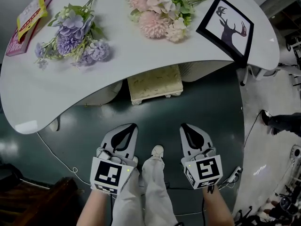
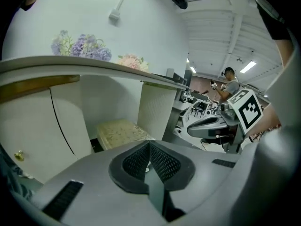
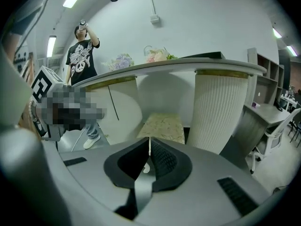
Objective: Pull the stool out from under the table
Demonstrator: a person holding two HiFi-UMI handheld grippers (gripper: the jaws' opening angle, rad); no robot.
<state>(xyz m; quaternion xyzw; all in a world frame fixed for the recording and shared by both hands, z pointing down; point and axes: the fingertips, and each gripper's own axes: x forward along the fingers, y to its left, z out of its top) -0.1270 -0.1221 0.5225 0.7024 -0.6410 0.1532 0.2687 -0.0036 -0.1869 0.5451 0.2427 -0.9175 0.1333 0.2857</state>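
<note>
A low stool with a cream, gold-flecked cushion [image 1: 155, 83] stands half tucked under the white curved table [image 1: 117, 69], between its two legs. The same stool [image 2: 121, 132] shows ahead in the left gripper view, and in the right gripper view the stool [image 3: 164, 126] lies straight beyond the jaws. My left gripper [image 1: 128, 127] hangs over the dark floor well short of the stool, jaws shut and empty. To its right, my right gripper [image 1: 187, 127] is held level with it, also shut on nothing.
On the table lie purple flowers [image 1: 75, 36], pink flowers [image 1: 160, 13], a framed deer picture [image 1: 228, 25] and a red-yellow packet [image 1: 28, 20]. Ribbed white table legs [image 3: 221, 109] flank the stool. A cable [image 1: 56, 157] runs across the floor. A person [image 3: 82, 65] stands at the left.
</note>
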